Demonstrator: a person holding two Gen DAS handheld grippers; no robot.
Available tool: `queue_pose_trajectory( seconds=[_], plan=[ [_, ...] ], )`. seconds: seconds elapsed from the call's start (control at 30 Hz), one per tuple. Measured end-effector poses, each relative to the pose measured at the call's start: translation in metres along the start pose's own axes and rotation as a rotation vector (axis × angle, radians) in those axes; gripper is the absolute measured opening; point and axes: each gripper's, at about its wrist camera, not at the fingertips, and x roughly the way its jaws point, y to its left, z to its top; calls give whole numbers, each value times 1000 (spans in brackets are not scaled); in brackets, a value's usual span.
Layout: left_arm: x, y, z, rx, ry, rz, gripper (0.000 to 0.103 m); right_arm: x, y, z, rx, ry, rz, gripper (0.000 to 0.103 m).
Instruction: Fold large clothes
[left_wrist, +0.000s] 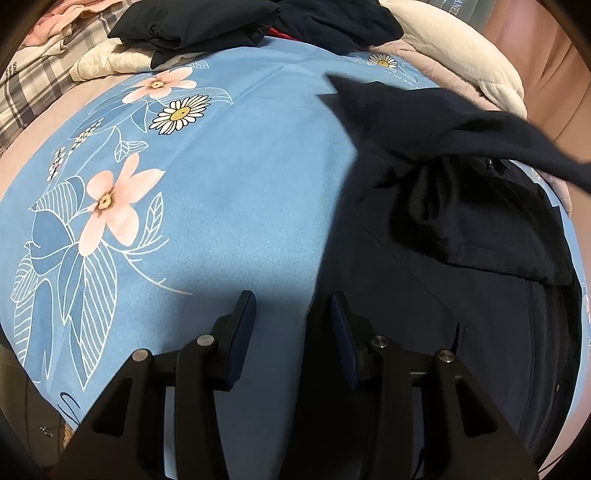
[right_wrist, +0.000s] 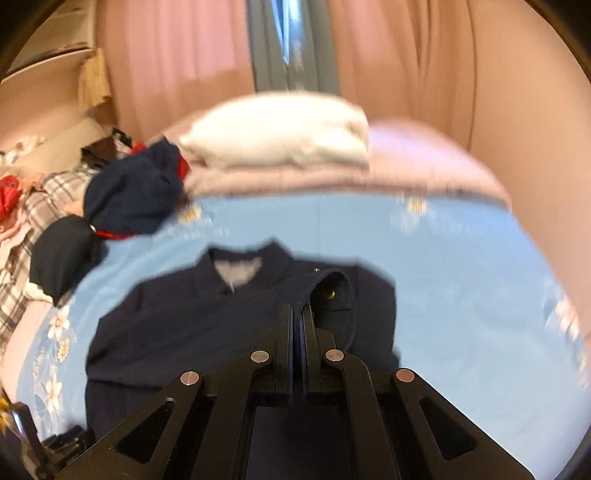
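A dark navy jacket (left_wrist: 461, 295) lies flat on a blue flowered bedsheet (left_wrist: 258, 184). In the right wrist view the jacket (right_wrist: 177, 317) shows its collar towards the far side. My right gripper (right_wrist: 297, 314) is shut on the jacket's sleeve cuff (right_wrist: 332, 295), which has a brass snap and folds up over the fingers. The left wrist view shows that sleeve (left_wrist: 480, 136) held in the air above the jacket's body. My left gripper (left_wrist: 293, 299) is open just above the sheet at the jacket's left edge, with nothing between its fingers.
Bundled dark clothes (left_wrist: 258, 22) sit at the sheet's far edge, seen as a navy heap (right_wrist: 133, 199) at the left in the right wrist view. A white padded cover (right_wrist: 280, 140) lies behind on a pink quilt. Plaid fabric (left_wrist: 44, 81) lies at the left, pink curtains (right_wrist: 443, 74) beyond.
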Motion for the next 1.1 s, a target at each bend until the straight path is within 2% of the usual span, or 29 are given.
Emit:
queue_pose_trajectory(
  seconds=[0.07,0.13,0.27,0.57,1.1],
  plan=[
    [0,0,0,-3,2,-2,42,-15,8,19,-55,-58,-29,3],
    [0,0,1,-5,4,-3,42,-20,13,30,-89,-77,-43,3],
    [0,1,1,-5,4,-2,42,-13,17,30,-143,-77,-77,3],
    [2,-1,2,6,8,14,43,32,-14,-7,-95,58,-111,3],
    [4,0,4,-8,22,25,44,61,-41,-47,-57,167,-108,3]
  ],
)
